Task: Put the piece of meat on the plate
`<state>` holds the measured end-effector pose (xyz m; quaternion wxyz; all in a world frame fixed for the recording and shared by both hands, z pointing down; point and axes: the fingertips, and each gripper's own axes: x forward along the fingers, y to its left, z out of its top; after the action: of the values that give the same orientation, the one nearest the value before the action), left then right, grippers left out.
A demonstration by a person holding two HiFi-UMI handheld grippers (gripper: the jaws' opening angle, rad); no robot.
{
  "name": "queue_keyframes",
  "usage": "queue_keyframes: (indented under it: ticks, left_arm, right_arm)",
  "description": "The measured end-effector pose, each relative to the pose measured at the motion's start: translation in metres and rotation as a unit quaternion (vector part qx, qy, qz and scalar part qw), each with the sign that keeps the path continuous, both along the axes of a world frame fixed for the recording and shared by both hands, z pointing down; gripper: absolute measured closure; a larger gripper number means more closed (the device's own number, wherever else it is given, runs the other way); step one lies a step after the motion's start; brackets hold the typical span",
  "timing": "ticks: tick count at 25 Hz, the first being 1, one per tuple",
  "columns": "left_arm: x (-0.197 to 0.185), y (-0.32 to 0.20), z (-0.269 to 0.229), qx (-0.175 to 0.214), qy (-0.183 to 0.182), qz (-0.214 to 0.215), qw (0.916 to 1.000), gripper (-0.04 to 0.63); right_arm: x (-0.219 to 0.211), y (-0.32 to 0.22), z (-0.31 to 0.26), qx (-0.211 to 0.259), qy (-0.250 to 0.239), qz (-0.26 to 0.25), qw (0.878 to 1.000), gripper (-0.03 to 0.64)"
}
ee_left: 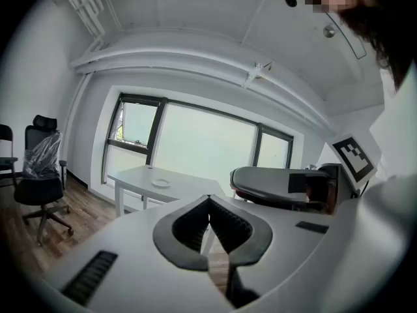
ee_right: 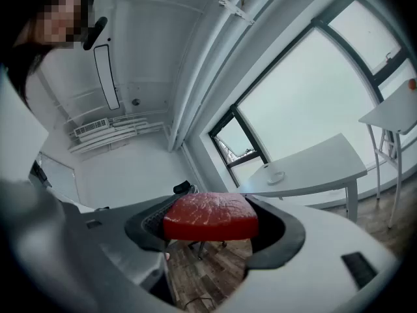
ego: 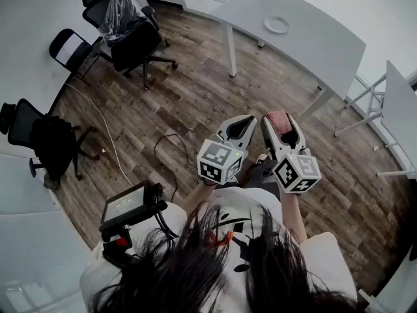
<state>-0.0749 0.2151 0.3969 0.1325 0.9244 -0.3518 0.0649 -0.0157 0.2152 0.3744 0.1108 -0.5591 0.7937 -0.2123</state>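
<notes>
meat (ee_right: pixel 210 217) clamped between right gripper (ee_right: pixel 212 230) fingers (ee_right: pixel 277 230)

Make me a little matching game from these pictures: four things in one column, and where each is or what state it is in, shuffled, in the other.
Things
1. piece of meat
2. plate
3. left gripper
4. plastic-wrapped chair

Places or states
A. standing on the wooden floor
B. shut, holding nothing
C. lying on the white table
D. gripped by the right gripper

Pairs: 1-D, 2-C, 3-B, 4-A
</notes>
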Motion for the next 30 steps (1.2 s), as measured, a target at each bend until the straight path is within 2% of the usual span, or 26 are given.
queue_keyframes:
  ticks: [17,22,30]
  left_arm:
    - [0.005,-0.012,0.009,-0.005,-0.006,-0.007,0.9999,0.591]
    - [0.015,-0.024,0.013,-0.011,-0.009,-0.008,0.9999,0.591]
    - [0.051,-0.065,0.015,-0.025,-0.014,-0.005,0.9996,0.591]
  right_arm:
    - [0.010,-0.012,0.009,-0.013,-0.011,-0.004,1.000,0.314]
    - [0.020,-0.023,0.013,-0.018,-0.017,-0.006,1.000,0.314]
    - [0.060,-0.064,0.015,-0.029,-0.023,-0.004,0.999,0.314]
